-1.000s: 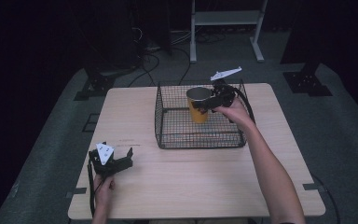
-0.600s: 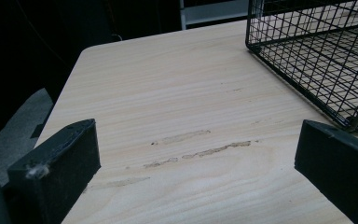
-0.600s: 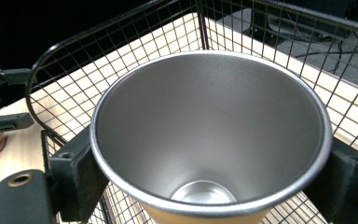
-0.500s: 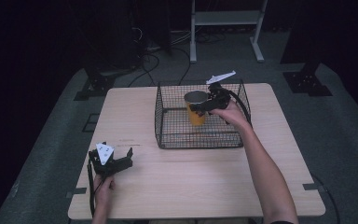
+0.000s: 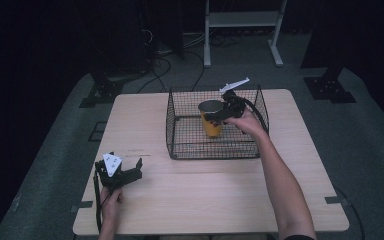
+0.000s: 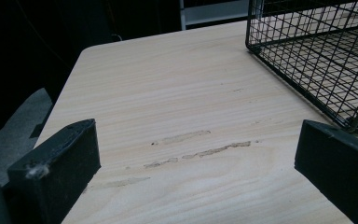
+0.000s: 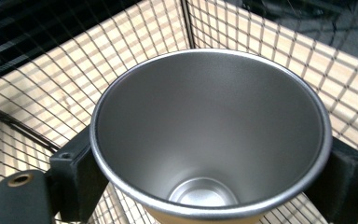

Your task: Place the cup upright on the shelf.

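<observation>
A yellow cup [image 5: 211,124] with a bare steel inside [image 7: 209,135] stands upright in the black wire basket [image 5: 180,150]. My right gripper [image 5: 216,116] reaches over the basket's right wall and is shut on the cup just below its rim, one jaw on each side [image 7: 212,176]. Whether the cup's base rests on the basket floor is hidden. My left gripper [image 5: 133,173] lies low over the table's near left part, open, with nothing but bare wood between its jaws [image 6: 198,154].
The basket [image 6: 307,60] sits on the far middle of the pale wooden table [image 5: 205,200]. Its near left corner is close ahead and to the right of the left gripper. Dark floor, cables and a white stand lie beyond the table.
My right gripper has sunk a little deeper into the basket with the cup, towards the near side. The left gripper has stayed where it was.
</observation>
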`<state>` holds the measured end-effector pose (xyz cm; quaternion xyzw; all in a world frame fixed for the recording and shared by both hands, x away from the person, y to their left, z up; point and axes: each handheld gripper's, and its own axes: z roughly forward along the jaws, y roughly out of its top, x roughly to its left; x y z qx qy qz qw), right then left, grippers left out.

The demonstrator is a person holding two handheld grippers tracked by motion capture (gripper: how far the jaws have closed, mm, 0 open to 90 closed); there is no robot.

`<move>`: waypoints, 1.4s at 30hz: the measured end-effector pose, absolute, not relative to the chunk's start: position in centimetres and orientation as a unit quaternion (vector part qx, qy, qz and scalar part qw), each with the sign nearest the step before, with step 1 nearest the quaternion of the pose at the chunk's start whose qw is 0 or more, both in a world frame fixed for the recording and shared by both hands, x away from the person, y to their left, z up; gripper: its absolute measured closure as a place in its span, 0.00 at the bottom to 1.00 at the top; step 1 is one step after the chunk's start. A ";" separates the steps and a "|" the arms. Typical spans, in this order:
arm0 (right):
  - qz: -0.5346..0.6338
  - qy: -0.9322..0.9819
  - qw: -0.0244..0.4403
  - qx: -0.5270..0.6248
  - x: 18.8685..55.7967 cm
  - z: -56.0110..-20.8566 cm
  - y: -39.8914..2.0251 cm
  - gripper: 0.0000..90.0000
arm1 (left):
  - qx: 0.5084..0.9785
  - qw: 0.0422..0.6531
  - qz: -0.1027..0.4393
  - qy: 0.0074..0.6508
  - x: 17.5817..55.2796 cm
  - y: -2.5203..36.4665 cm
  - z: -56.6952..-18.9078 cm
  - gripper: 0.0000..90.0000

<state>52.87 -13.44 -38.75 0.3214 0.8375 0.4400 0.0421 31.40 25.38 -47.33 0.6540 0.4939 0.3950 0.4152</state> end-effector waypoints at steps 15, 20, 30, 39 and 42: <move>0.414 0.855 0.053 0.308 53.0 -39.8 -12.8 0.11 | 0.655 0.415 0.394 0.494 31.4 25.4 -47.3 0.00; 0.411 0.858 0.056 0.303 52.9 -39.7 -12.8 0.11 | 0.655 0.415 0.394 0.494 31.4 25.4 -47.3 0.00; 0.410 0.863 0.064 0.289 52.6 -39.7 -12.7 0.08 | 0.655 0.415 0.394 0.494 31.4 25.4 -47.3 0.00; 0.417 0.861 0.066 0.285 52.4 -39.5 -12.5 0.07 | 0.655 0.415 0.394 0.494 31.4 25.4 -47.3 0.00; 0.417 0.860 0.068 0.285 52.4 -39.4 -12.6 0.06 | 0.655 0.415 0.395 0.494 31.4 25.4 -47.3 0.00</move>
